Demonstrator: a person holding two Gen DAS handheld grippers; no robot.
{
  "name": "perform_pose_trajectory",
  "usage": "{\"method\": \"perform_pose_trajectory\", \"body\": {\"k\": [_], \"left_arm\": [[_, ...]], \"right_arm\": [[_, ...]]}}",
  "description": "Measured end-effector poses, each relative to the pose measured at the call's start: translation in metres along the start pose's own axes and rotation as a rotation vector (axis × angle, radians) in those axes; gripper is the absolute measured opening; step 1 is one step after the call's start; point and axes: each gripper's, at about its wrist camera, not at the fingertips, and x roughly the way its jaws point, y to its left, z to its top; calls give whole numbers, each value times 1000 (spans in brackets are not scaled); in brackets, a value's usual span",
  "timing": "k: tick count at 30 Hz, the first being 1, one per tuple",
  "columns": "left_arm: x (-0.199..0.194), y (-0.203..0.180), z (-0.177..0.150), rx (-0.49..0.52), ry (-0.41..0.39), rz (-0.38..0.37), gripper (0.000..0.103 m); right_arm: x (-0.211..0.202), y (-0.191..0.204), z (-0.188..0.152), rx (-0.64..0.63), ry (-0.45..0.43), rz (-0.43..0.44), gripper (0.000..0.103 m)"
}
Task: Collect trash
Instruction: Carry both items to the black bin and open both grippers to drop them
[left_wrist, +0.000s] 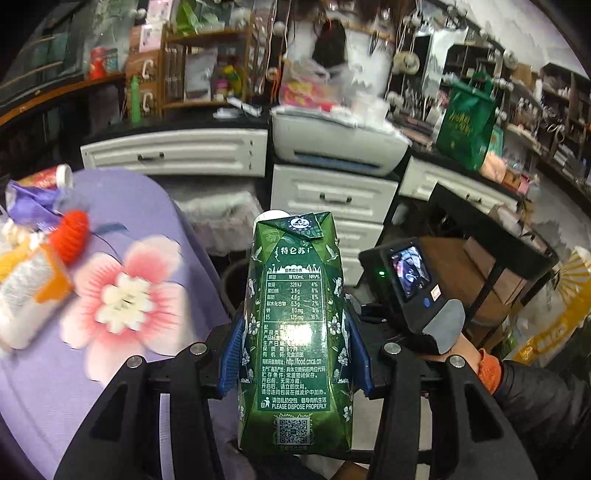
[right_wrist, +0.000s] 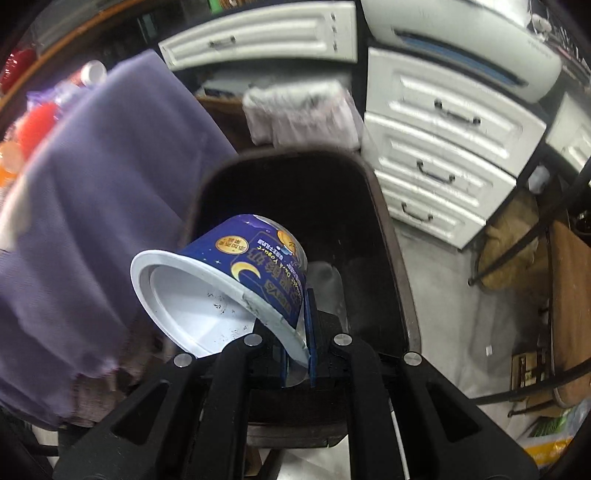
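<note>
A green milk carton (left_wrist: 295, 325) stands upright between the blue pads of my left gripper (left_wrist: 293, 354), which is shut on its sides beside the purple flowered tablecloth (left_wrist: 122, 295). My right gripper (right_wrist: 297, 354) is shut on the white rim of a blue yogurt cup (right_wrist: 236, 280), which tilts with its open mouth toward the camera. The cup hangs over the open mouth of a dark trash bin (right_wrist: 391, 240) on the floor. In the left wrist view the right gripper's camera body (left_wrist: 410, 280) and a hand in an orange cuff (left_wrist: 480, 362) show to the right of the carton.
More litter lies on the table's left: a red-orange knitted thing (left_wrist: 72, 236), a purple wrapper (left_wrist: 29, 206), an orange-edged packet (left_wrist: 33, 284). White drawers (right_wrist: 439, 147) and a printer (left_wrist: 340, 144) stand behind the bin. A black-framed stand (right_wrist: 565, 280) is at right.
</note>
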Motion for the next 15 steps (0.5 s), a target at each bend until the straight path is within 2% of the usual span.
{"method": "perform_pose_trajectory", "body": {"k": [4,7,10,11,15], "left_arm": [[29,-5,-11,-11,67,0,48],[46,-6,-18,-16,104,8,48],[57,-8,-21,-22,129,13,48],[59,-8,-22,-23,136,14,48],[71,-7,-24,-22,159,20,48]], "right_arm": [[24,-3,-9,-11,47,-30,9],[39,-5,-12,-18,71,-50,15],[43,-8,-12,-15,60,-65,42],[41,-8,-13,-18,49,-72,46],[28,-6,-12,-41,5,-85,48]]}}
